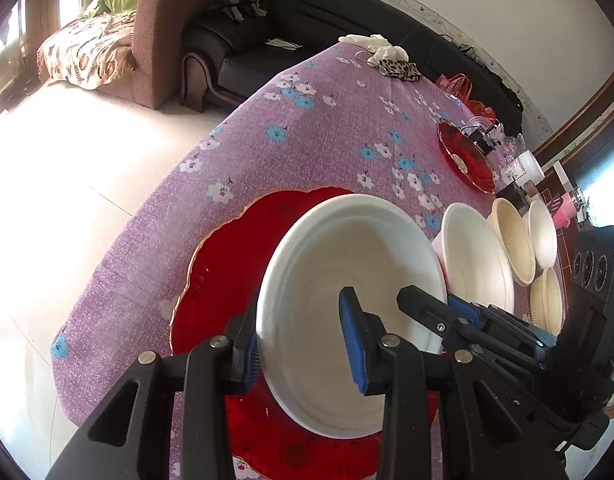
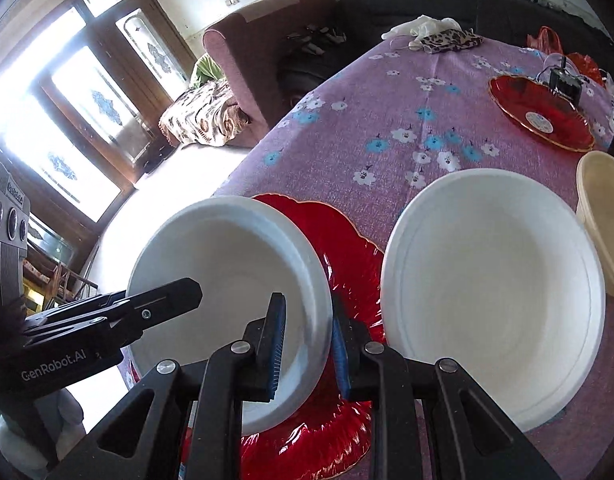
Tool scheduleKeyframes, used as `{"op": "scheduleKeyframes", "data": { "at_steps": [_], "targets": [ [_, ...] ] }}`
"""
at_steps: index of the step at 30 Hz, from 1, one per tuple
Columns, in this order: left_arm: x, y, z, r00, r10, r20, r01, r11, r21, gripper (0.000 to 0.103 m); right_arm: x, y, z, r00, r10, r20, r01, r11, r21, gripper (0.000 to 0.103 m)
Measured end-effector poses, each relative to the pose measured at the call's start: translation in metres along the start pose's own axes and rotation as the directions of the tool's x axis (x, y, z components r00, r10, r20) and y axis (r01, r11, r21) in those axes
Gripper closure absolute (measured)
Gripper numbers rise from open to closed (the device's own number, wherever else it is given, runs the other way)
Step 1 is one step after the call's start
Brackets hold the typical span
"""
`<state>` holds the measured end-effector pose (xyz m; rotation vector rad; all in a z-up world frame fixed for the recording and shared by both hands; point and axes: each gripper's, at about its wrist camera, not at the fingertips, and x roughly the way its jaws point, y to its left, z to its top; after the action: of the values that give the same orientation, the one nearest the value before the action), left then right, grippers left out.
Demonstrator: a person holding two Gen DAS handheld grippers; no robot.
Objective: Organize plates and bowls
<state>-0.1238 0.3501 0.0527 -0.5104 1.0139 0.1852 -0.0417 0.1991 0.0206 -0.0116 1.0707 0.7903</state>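
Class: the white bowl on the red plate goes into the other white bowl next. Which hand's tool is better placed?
Probably right: the right tool straddles the rim of the white bowl on the side nearest the other white bowl; the left tool stands wider open at the far rim.

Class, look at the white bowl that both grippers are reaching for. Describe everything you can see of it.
The white bowl is round, plain and matte, with a broad rim and faint rings inside; it looks like foam or paper. It is empty and tilted above the scalloped red plate. The left gripper and right gripper each straddle its rim, one finger inside, one outside; firm clamping cannot be confirmed.
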Motion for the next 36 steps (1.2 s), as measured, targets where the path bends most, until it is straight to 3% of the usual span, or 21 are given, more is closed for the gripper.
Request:
{"op": "scheduleKeyframes", "data": {
  "at_steps": [6, 9, 13, 21, 25, 27, 31, 36],
  "targets": [
    [0.009, -0.004, -0.005, 0.999, 0.034, 0.015, -0.034, 0.999, 0.004, 0.063, -0.001, -0.006, 0.000, 1.000, 0.019, 0.021, -0.019, 1.000, 0.005, 0.077],
    [0.011, -0.003, -0.005, 0.999, 0.038, 0.026, -0.037, 0.999, -0.004, 0.048, -0.003, -0.006, -0.002, 0.999, 0.034, 0.038, -0.034, 0.999, 0.005, 0.066],
    [0.006, 0.004, -0.006, 0.999, 0.013, 0.037, -0.012, 0.999, -0.032, 0.038, -0.012, -0.005, -0.002, 0.996, 0.058, 0.074, -0.058, 0.998, -0.005, 0.054],
    [-0.035, 0.006, -0.018, 0.988, 0.022, 0.154, -0.015, 0.999, -0.042, 0.034, -0.069, -0.026, -0.009, 0.976, 0.105, 0.192, -0.109, 0.994, 0.011, 0.052],
    [-0.061, -0.007, -0.029, 0.969, 0.036, 0.246, -0.039, 0.999, 0.009, 0.026, -0.115, -0.071, -0.018, 0.953, 0.026, 0.302, -0.053, 0.995, 0.083, 0.036],
    [-0.071, -0.013, -0.037, 0.955, 0.048, 0.294, -0.058, 0.998, 0.025, 0.024, -0.132, -0.100, -0.024, 0.942, -0.034, 0.334, -0.016, 0.989, 0.147, 0.035],
    [-0.078, -0.022, -0.048, 0.941, 0.055, 0.334, -0.073, 0.997, 0.041, 0.024, -0.144, -0.157, -0.036, 0.937, -0.110, 0.331, 0.011, 0.958, 0.286, 0.035],
    [-0.071, -0.042, -0.053, 0.936, 0.083, 0.341, -0.120, 0.989, 0.089, 0.024, -0.126, -0.176, -0.044, 0.952, -0.109, 0.287, 0.004, 0.939, 0.345, 0.035]
  ]
}}
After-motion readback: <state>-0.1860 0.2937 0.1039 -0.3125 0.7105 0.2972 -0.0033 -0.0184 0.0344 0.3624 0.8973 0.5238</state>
